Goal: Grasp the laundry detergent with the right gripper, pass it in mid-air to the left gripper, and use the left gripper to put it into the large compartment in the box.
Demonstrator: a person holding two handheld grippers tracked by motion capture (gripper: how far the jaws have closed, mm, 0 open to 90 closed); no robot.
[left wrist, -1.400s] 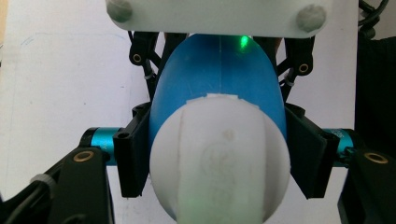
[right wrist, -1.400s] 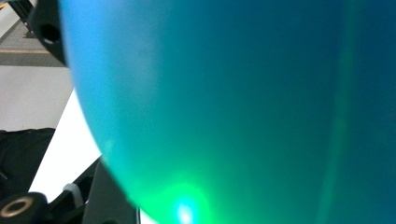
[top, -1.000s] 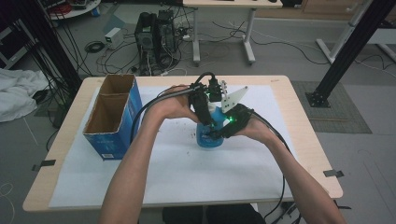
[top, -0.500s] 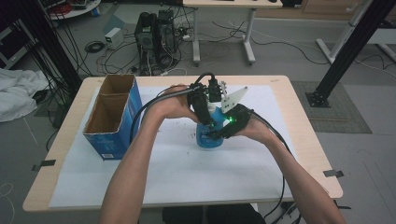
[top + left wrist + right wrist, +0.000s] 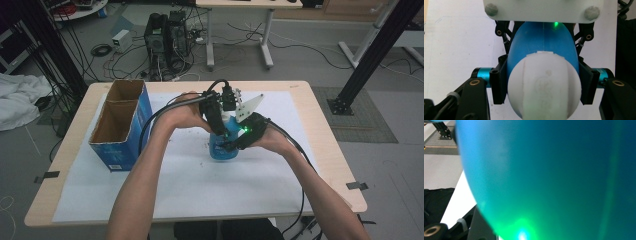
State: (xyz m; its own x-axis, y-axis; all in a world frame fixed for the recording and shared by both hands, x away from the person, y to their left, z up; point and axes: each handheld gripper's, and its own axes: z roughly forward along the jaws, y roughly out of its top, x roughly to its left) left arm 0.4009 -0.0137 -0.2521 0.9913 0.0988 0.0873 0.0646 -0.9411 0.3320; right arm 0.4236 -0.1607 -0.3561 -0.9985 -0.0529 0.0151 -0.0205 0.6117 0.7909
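Observation:
A blue bottle [image 5: 221, 149] with a white cap [image 5: 544, 87] stands upright on the white paper in the middle of the table. My left gripper [image 5: 219, 125] comes down on it from above. Its jaws have just been closing, and the black pads [image 5: 499, 85] now press on both sides of the cap. My right gripper [image 5: 235, 142] reaches in from the right and is shut on the bottle's body [image 5: 549, 170], a green light glowing on it. The right gripper's white plate [image 5: 544, 10] lies across the top of the left gripper view, beyond the bottle's blue shoulder [image 5: 541, 42].
An open blue cardboard box [image 5: 120, 125] with two compartments stands at the table's left. White paper [image 5: 175, 190] covers most of the wooden table [image 5: 330, 150]. Cables trail from both grippers toward the near edge. Computers and desk legs stand on the floor beyond.

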